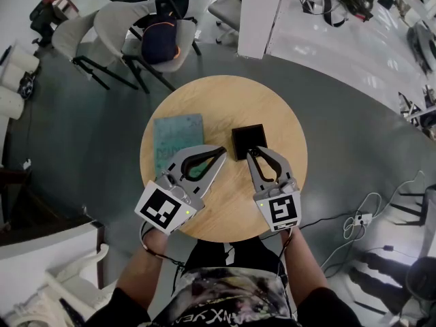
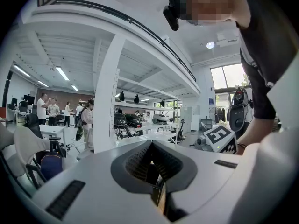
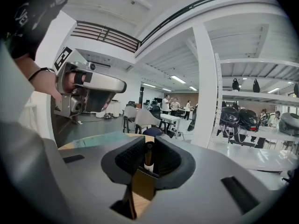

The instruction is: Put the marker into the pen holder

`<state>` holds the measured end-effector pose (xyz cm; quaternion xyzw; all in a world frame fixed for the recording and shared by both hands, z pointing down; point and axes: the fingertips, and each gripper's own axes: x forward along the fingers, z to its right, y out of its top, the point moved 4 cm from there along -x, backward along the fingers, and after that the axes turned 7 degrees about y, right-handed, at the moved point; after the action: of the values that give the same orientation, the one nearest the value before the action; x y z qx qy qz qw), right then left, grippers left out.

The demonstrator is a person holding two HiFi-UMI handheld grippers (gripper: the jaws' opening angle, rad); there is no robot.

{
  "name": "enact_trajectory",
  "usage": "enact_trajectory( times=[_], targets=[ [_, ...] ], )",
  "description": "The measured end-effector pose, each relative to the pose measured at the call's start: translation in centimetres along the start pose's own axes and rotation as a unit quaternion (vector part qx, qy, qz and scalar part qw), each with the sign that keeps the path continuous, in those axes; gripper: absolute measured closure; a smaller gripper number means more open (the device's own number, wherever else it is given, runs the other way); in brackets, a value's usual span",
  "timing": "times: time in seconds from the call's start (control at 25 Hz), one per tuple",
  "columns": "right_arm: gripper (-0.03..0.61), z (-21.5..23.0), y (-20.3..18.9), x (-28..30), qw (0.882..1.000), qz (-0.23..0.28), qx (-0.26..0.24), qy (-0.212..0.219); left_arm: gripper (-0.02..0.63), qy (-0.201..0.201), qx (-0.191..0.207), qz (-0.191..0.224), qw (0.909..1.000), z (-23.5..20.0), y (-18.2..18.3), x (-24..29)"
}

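The slim marker with a dark upper part and a white lower part stands upright between the ribbed black pads of the right gripper. The jaws are drawn in narrow against its sides and hold it. In the head view the marker itself is too small to make out.

The tips of this gripper sit at the near edge of the black square open-topped pen holder, which stands right of centre on the round pale wooden table. Whether the marker's lower end has entered the holder cannot be told.

To the left, just beside the right gripper, the left gripper has its jaws brought together, tips touching, with nothing between them. It hangs over the near right corner of a flat teal book that lies on the left half of the table.

On the dark floor beyond the table, far and left, stand grey shell chairs. A white column rises at the far side.
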<state>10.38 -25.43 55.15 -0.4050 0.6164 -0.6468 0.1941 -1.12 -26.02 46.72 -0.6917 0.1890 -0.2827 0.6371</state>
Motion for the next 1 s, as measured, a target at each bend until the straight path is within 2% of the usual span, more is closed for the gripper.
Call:
enact_trajectory(
  times=[0.6, 0.76, 1.0],
  targets=[
    [0.514, 0.2, -1.1, 0.0, 1.0, -0.026, -0.001, -0.001, 0.597, 0.0, 0.004, -0.001, 1.0, 0.3, 0.1, 0.4],
    [0.514, 0.3, -1.2, 0.0, 0.999, -0.047, 0.016, -0.005, 0.597, 0.0, 0.004, -0.001, 1.0, 0.4, 0.1, 0.5],
    [0.511, 0.4, -1.2, 0.1, 0.999, -0.046, 0.021, -0.011, 0.597, 0.001, 0.004, 0.001, 1.0, 0.2, 0.3, 0.5]
  ],
)
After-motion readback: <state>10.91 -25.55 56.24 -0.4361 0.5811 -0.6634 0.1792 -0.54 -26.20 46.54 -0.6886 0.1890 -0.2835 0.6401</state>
